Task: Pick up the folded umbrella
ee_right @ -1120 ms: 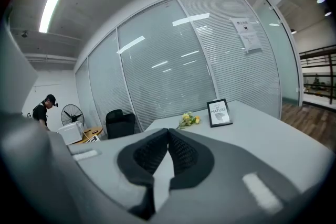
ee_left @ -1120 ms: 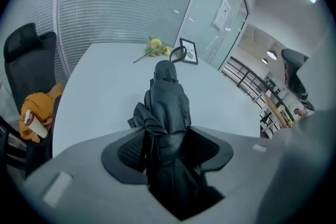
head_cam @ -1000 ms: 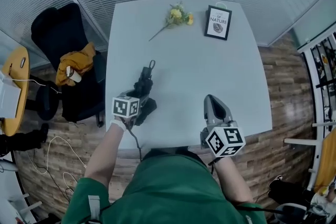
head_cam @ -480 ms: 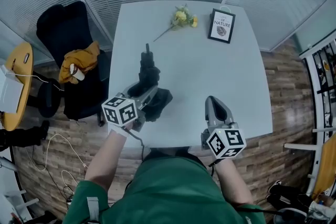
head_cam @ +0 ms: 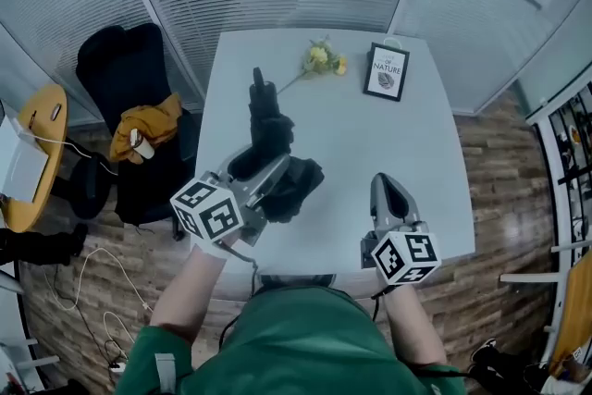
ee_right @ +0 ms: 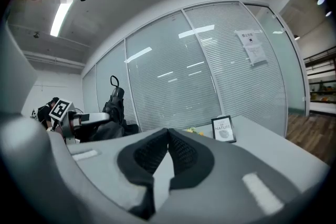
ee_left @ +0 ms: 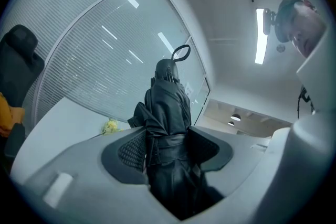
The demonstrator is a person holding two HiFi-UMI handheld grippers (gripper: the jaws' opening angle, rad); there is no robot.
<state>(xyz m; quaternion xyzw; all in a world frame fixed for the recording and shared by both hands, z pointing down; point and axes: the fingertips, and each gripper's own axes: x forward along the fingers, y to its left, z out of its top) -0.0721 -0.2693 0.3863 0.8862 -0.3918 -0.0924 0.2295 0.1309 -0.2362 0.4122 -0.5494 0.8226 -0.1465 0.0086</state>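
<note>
The folded black umbrella [head_cam: 270,129] is off the white table [head_cam: 407,143], held high over its left half. My left gripper [head_cam: 274,173] is shut on the umbrella's middle; in the left gripper view both pads press the black fabric [ee_left: 167,113] and the wrist loop [ee_left: 181,52] stands at the top. From the right gripper view the umbrella [ee_right: 114,105] shows at the left, raised with the left gripper. My right gripper [head_cam: 388,191] hovers over the table's near right part, its jaws shut with nothing between them [ee_right: 168,140].
A framed card [head_cam: 387,71] and a yellow flower [head_cam: 320,58] lie at the table's far side. A black office chair [head_cam: 129,106] with an orange cloth [head_cam: 146,120] stands left of the table. Glass walls with blinds run behind it.
My left gripper has risen with the umbrella, lifting it off the table and tilting it from lying flat to pointing away. The right gripper has risen a little.
</note>
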